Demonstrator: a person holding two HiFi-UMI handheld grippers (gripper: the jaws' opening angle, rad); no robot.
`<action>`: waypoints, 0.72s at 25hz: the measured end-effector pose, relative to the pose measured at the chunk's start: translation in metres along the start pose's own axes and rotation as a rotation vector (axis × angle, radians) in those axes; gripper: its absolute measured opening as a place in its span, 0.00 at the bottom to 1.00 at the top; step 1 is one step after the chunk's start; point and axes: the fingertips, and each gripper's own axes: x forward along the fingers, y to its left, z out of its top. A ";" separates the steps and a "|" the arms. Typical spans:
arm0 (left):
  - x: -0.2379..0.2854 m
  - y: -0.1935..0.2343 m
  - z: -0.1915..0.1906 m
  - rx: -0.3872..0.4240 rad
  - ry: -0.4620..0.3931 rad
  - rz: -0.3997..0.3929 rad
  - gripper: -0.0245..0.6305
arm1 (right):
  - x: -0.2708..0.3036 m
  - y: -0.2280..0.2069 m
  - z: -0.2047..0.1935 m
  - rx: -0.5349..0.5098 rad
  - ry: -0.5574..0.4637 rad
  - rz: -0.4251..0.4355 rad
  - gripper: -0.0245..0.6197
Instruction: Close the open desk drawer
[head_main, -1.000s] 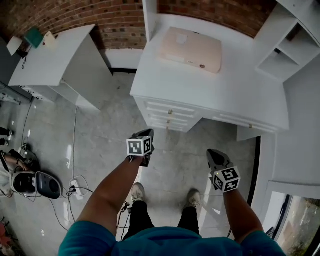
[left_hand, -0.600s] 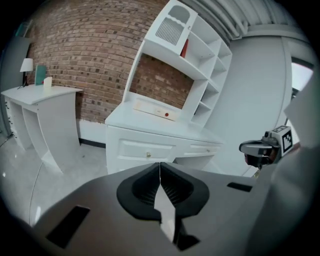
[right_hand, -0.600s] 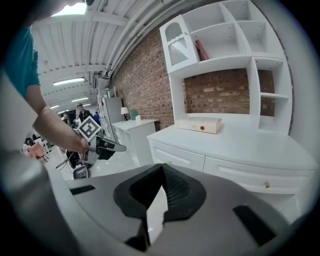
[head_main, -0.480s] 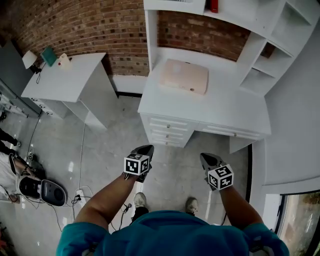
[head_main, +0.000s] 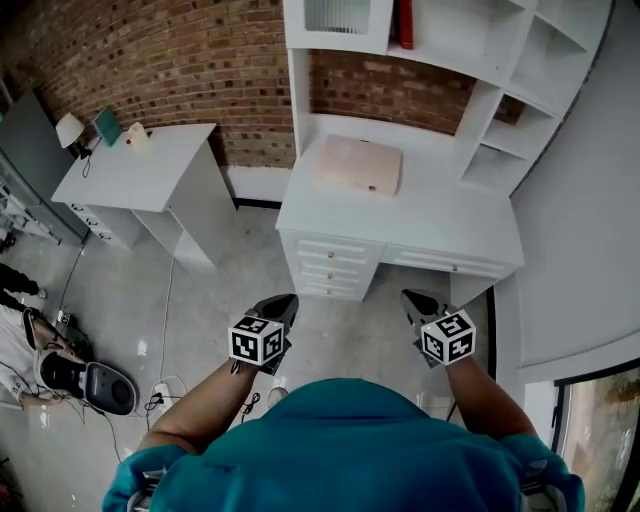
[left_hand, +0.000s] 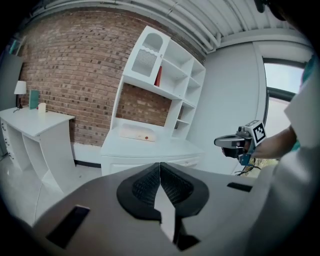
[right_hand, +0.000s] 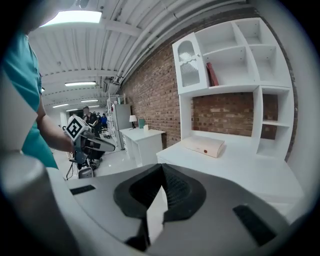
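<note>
Brick wall (head_main: 180, 60) backs a room with a glossy grey floor (head_main: 210, 290), seen from high above. Well left of the desk (head_main: 430, 215) stands a white side table (head_main: 140, 165) against the same wall, carrying a small lamp (head_main: 70, 130) and a teal card (head_main: 106, 125) at its far end. On the desk top, towards its left end, lies a flat pale pink box (head_main: 360, 165) with its lid down. A stack of three drawers (head_main: 332, 262) fills the desk's left front, and one wide drawer (head_main: 440, 263) runs along the front to the right of them. From this height all the fronts look about flush, though a slight gap could not be made out. Above the desk rises a white hutch (head_main: 470, 95); a red book (head_main: 405, 22) stands upright in one upper compartment.

Out in front of the desk, well apart from it and over the floor, the left gripper (head_main: 283, 303) points at the drawer stack with its jaws pressed together on nothing. The right gripper (head_main: 410, 298) points towards the wide drawer, its jaws likewise closed and empty.
</note>
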 end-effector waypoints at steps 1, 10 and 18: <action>-0.006 -0.004 0.008 0.015 -0.012 -0.004 0.06 | -0.004 0.000 0.009 -0.009 -0.010 -0.003 0.07; -0.041 -0.034 0.054 0.029 -0.123 -0.058 0.06 | -0.031 -0.001 0.043 -0.030 -0.074 -0.005 0.07; -0.058 -0.042 0.085 0.009 -0.193 -0.074 0.06 | -0.036 -0.001 0.054 0.020 -0.113 0.011 0.07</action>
